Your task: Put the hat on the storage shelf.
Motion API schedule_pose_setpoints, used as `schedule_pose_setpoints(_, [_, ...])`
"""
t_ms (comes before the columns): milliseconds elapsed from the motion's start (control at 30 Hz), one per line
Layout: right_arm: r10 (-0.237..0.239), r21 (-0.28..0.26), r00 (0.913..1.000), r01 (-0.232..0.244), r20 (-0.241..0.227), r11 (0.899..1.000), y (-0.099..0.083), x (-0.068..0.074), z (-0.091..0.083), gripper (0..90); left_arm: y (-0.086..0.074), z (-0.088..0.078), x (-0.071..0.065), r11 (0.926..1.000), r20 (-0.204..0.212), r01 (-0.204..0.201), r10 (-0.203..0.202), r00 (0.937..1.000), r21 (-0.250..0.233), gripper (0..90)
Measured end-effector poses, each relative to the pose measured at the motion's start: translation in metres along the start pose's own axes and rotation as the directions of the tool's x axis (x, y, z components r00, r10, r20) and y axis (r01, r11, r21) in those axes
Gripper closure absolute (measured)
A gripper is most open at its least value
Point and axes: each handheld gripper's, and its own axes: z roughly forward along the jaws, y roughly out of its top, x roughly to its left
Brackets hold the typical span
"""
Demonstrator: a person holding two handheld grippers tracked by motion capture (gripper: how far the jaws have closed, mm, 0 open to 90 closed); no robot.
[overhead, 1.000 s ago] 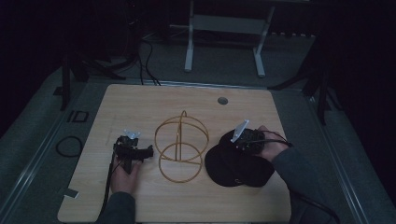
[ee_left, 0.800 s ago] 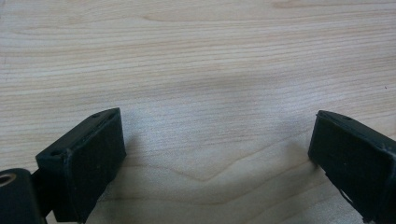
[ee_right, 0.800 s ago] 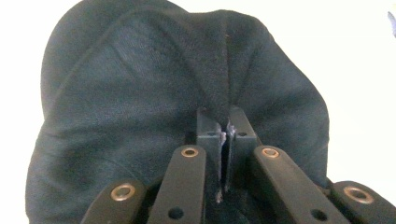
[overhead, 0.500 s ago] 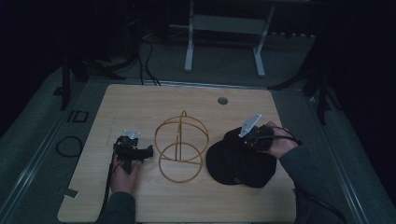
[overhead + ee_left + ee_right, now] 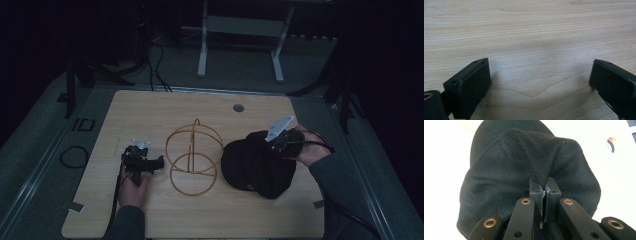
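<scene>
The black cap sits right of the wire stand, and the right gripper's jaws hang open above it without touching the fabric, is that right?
Not quite. The black cap does sit right of the wire stand, but the right gripper is not open above it: in the right gripper view its jaws are shut on a pinched fold of the cap's fabric.

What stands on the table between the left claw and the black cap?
In the high view, a yellow wire stand stands between the left claw and the black cap.
</scene>
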Motion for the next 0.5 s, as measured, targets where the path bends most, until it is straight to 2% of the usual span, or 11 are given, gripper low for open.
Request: schedule_pose_setpoints(500, [-0.024, 0.013, 0.9997, 0.024, -0.005, 1.000, 0.009, -0.004, -0.019, 86.9, 0.000, 0.000, 0.000, 1.0000, 0.000, -0.001, 0.001, 1.0000, 0.001, 3.4])
